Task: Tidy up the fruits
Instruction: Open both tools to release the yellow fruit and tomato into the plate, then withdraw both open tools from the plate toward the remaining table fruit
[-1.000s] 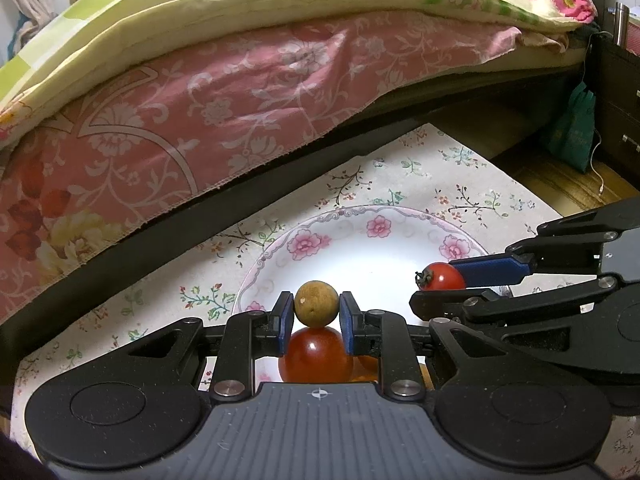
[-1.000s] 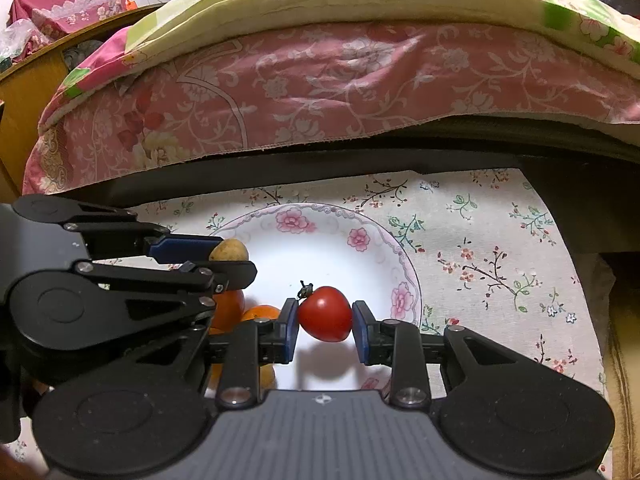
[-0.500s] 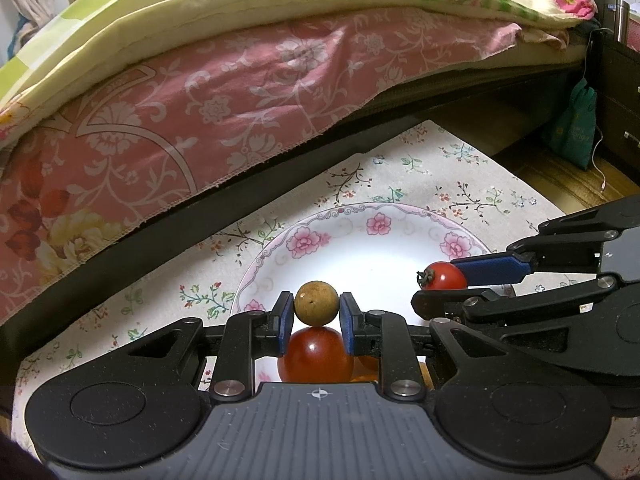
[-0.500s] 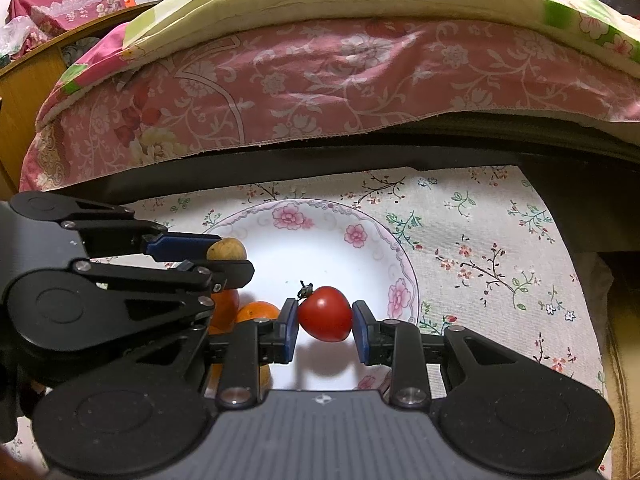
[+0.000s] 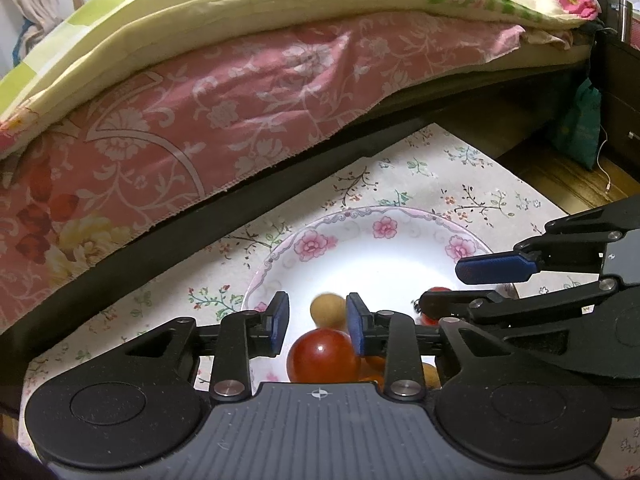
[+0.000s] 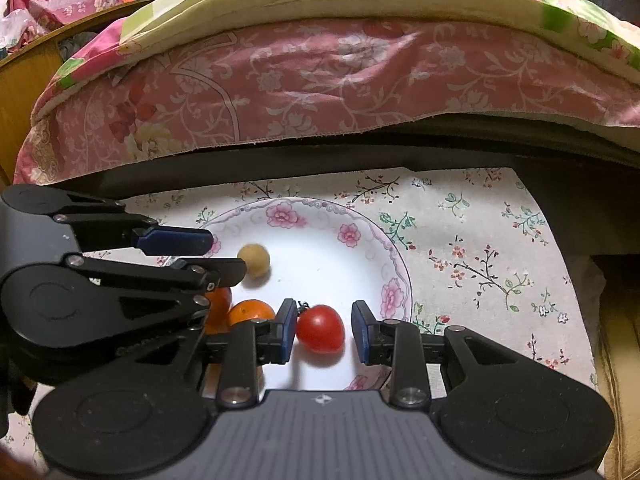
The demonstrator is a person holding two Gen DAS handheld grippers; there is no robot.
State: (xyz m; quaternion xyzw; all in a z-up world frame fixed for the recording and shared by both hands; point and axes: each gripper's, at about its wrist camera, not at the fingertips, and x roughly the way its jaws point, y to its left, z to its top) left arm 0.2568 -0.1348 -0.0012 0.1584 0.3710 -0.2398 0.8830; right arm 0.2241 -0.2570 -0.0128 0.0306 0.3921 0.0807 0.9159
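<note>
Both tools, left [image 5: 318, 322] and right [image 6: 324, 330], hover spread-fingered over plate [image 6: 320, 216].

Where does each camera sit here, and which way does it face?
Left wrist: on the left gripper, facing the plate and bed; the right gripper shows at right.
Right wrist: on the right gripper, facing the same plate; the left gripper shows at left.
Shared: plate, tan fruit, tomato.
</note>
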